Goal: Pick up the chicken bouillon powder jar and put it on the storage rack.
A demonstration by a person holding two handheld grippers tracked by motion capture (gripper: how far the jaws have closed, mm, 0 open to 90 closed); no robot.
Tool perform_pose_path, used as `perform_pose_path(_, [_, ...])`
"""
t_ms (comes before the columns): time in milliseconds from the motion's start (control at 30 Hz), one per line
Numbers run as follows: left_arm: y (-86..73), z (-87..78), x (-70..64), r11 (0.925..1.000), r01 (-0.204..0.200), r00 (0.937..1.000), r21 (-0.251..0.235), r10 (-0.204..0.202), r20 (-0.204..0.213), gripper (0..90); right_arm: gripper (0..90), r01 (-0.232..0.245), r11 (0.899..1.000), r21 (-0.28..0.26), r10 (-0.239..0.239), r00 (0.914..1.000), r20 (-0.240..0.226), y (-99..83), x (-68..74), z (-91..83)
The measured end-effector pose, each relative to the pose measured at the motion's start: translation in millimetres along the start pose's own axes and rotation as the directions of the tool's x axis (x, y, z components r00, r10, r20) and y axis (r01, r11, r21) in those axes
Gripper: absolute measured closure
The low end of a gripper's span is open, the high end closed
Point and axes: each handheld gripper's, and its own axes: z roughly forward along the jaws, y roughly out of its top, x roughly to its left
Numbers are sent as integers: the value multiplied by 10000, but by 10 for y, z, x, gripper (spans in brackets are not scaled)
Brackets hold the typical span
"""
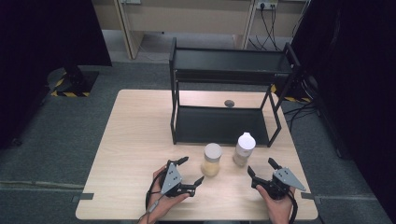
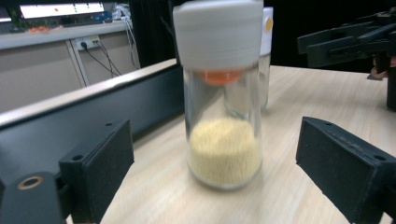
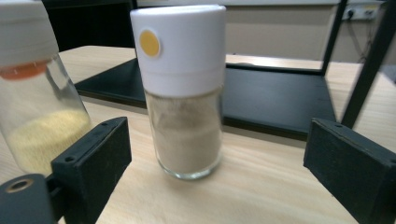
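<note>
Two glass spice jars with white caps stand on the wooden table in front of a black two-tier rack (image 1: 224, 126). The left jar (image 1: 211, 159) (image 2: 223, 98) (image 3: 32, 93) holds yellow grains. The right jar (image 1: 243, 148) (image 3: 183, 88) (image 2: 265, 56) holds beige powder and has a yellow dot on its cap. My left gripper (image 1: 192, 171) (image 2: 212, 177) is open, its jaws pointing at the yellow-grain jar from just short of it. My right gripper (image 1: 262, 166) (image 3: 219, 172) is open too, facing the beige jar without touching it; it also appears as the other gripper (image 2: 355, 42) in the left gripper view.
The rack's lower shelf (image 3: 261, 98) lies flat on the table just behind the jars, its upper shelf (image 1: 231, 60) above. Bare tabletop (image 1: 135, 135) spreads to the left. A small grey disc (image 1: 229, 103) lies on the table behind the rack.
</note>
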Motion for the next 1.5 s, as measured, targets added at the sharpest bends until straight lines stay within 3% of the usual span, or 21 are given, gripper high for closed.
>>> perform_pose_path(133, [-28,-18,16,9997,213,9998,-138,-214,-6,108,89,244,9997,-89,-242,9995,180,-52,54,-28])
perform_pose_path(367, [-51,-28,14,9995,149,9999,-270,-149,30,108,95,57,9994,-353,-47,9996,264,-100,54,-52])
perform_pose_path(733, [-45,-10,-11,9995,159,9998,-255,-162,-101,103,98,77,9994,-347,-67,9995,293,-100,63,-52])
perform_pose_path(1233, [-95,78,-49,9975,265,9994,-659,-280,-216,109,98,127,9992,-377,-116,9995,288,-105,65,-54])
perform_pose_path(1500, [-11,191,-63,9951,220,9997,-969,-225,-32,114,98,131,9992,-383,-120,9995,279,-107,63,-55])
